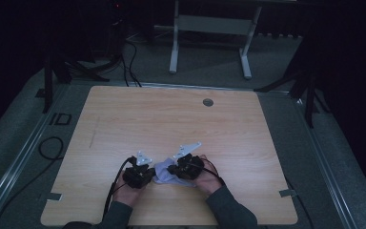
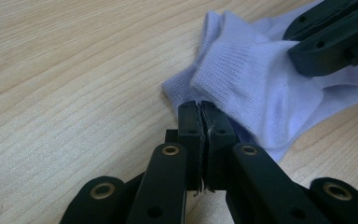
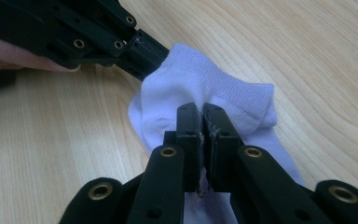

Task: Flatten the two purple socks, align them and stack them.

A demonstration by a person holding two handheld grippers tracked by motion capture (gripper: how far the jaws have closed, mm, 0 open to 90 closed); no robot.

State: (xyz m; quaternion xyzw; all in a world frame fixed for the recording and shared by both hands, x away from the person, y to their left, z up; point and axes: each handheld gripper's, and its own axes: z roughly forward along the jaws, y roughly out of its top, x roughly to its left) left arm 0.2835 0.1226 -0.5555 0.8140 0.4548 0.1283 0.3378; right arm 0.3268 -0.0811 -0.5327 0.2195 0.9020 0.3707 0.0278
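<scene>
Both gripper views show the left tongs (image 2: 200,109) and right tongs (image 3: 201,112) pinched closed on the white sock (image 1: 164,172), small at 6 o'clock on the bench (image 1: 171,119) from above.

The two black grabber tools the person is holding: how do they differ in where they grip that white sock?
The left gripper pinches a thin edge of the white sock, low by the wooden table. The right gripper bites into the sock's middle, near its ribbed cuff. In the high view the left gripper sits at the sock's left, the right gripper at its right. Both have their jaws shut on the fabric.
</scene>
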